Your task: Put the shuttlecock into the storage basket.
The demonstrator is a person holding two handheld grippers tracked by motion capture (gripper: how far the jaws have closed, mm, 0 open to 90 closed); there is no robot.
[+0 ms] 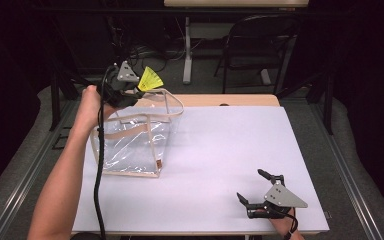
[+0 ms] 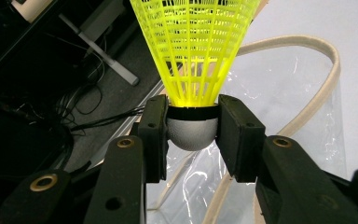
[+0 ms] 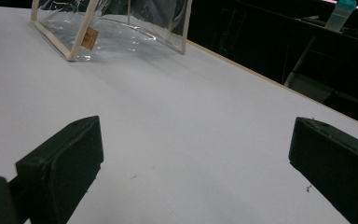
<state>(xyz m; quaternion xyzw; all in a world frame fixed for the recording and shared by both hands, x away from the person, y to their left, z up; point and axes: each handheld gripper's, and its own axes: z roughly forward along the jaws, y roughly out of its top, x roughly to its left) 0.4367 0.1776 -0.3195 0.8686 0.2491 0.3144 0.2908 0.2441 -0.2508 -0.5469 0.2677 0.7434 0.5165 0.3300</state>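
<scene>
- The left gripper [image 1: 139, 89] pinches a yellow shuttlecock [image 2: 193, 70] by its white cork, just above the far rim of the clear tote bag [image 1: 130, 145].
- The right gripper [image 1: 260, 189], jaws spread wide, rests well apart from the bag near the table's [image 1: 220, 150] front edge, bare white tabletop between them.

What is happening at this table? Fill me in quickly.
A person works two hand-held grippers. The left gripper is shut on a yellow shuttlecock, gripped at its grey cork base and held above the clear tote bag, apparently to drop it in. The right gripper rests with its jaws open and empty on the white table.
</scene>
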